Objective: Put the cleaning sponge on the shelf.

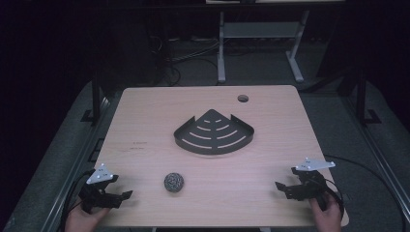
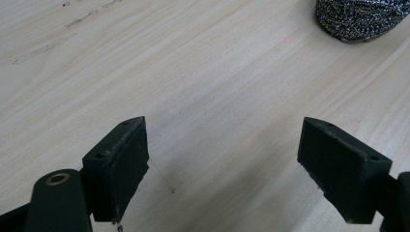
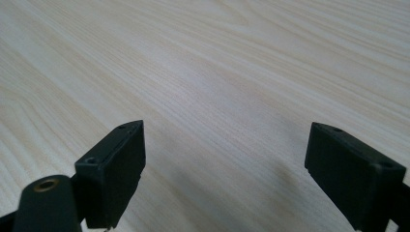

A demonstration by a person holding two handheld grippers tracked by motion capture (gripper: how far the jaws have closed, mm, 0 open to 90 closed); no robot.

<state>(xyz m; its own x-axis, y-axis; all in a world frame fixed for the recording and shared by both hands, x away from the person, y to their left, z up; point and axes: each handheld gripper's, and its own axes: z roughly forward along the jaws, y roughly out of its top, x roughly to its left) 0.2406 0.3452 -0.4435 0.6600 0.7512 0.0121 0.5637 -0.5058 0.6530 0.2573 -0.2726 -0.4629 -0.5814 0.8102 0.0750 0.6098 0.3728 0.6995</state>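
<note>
A dark metal corner shelf [image 1: 214, 133] with curved slots lies flat near the middle of the wooden table [image 1: 145, 121]. A round steel-wool scourer [image 1: 173, 182] sits nearer the front edge; its lower part also shows in the left gripper view, the scourer [image 2: 360, 19] at top right. My left gripper [image 1: 121, 189] rests at the front left corner, jaws wide apart over bare wood, left of the scourer. At the front right, my right gripper [image 1: 286, 179] stands open too, nothing between its fingers.
A round cable hole [image 1: 242, 98] is in the table's far right part. Faint pencil marks [image 1: 138, 145] lie on the left side. Behind the table stand a white frame's legs [image 1: 221, 53] and cables on a dark floor.
</note>
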